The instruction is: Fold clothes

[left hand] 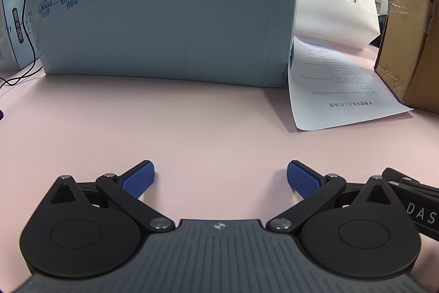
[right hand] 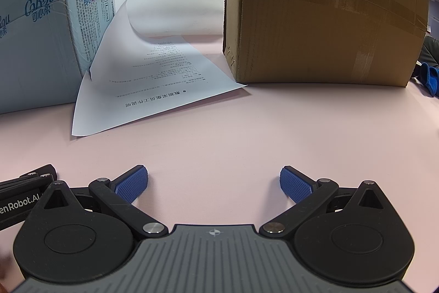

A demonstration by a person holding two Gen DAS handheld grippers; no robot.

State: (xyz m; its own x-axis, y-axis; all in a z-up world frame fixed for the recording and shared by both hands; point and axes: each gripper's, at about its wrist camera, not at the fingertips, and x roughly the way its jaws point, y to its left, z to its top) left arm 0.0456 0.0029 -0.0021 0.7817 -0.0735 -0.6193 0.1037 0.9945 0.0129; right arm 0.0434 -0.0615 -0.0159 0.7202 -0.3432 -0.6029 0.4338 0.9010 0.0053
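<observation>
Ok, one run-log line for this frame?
left gripper: open, empty | right gripper: open, empty | clothes: none visible | pink table

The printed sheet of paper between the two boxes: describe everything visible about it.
The printed sheet is white paper with small black text, its heading nearest the cameras and reading upside down. Its near part lies flat on the pink table; its far end curls upward against a white MAIQI bag. Its left edge touches the pale blue box; its right corner reaches the brown cardboard box. Neither tool touches it.

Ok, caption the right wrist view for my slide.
Open right gripper over a bare pink table, printed sheet and cardboard box beyond; no clothes visible.
</observation>
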